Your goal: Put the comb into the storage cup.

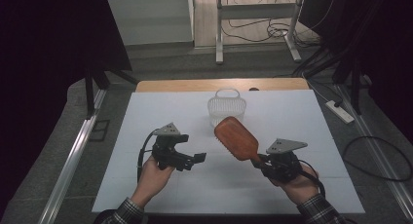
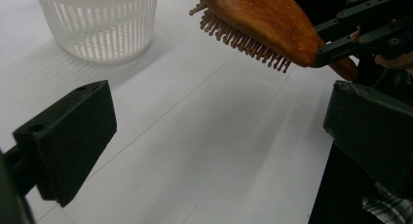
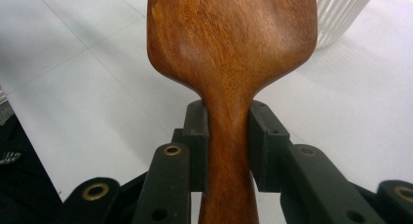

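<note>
Left gripper [image 1: 198,157]: black body, blocky square-edged matte pads, round hole in the pad's top face. Grey three-cornered plate on top with small dark holes. Black cable loops off its rear.

Right gripper [image 1: 256,159]: same black build, same grey plate, dotted with small holes. Black cable curves away behind the hand. In the right gripper view the linkage bars are flat, black, pinned with brass-coloured ringed rivets; plain screw holes farther along. Pads [image 3: 196,136] are rectangular blocks with small holes at top.

Person: plaid sleeves, dark with light check, cuffs at both wrists.
</note>
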The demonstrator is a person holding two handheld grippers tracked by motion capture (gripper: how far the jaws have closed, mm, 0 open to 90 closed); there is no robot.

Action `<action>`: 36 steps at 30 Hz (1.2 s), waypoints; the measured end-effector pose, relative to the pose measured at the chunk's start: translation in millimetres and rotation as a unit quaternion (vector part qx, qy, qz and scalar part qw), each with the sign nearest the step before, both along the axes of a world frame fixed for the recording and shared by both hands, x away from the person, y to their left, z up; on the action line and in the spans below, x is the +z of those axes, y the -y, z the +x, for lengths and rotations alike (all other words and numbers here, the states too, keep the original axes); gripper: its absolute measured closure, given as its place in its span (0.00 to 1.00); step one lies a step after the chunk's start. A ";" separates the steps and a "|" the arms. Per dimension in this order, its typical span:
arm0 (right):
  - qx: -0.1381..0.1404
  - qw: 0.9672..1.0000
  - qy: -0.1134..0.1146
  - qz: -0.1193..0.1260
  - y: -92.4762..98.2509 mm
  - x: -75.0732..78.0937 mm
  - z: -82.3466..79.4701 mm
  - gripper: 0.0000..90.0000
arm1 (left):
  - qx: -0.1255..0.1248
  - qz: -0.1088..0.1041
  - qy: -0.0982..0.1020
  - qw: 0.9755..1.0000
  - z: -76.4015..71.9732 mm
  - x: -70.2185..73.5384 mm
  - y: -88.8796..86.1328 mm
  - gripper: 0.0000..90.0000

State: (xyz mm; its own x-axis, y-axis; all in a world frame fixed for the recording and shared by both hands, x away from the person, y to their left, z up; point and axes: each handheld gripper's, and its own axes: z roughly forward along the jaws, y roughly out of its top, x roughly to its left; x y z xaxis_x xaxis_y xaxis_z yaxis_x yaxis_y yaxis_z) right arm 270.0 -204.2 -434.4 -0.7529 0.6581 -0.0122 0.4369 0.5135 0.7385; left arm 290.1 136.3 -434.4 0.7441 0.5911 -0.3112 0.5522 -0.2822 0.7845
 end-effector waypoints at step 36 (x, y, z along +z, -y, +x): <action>0.035 0.998 0.017 0.047 -22.9 -1.8 -11.6 0.80 | -0.032 -0.069 -0.061 0.995 27.6 -9.1 36.7 0.00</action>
State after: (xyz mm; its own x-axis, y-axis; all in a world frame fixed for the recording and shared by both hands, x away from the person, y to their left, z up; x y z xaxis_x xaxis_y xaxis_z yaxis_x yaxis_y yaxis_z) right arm 258.4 -181.3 -436.1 -0.7978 0.6026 0.0198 0.3750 0.4702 0.7989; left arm 317.7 99.6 -443.6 0.7312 0.4881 -0.4765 0.6295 -0.2138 0.7470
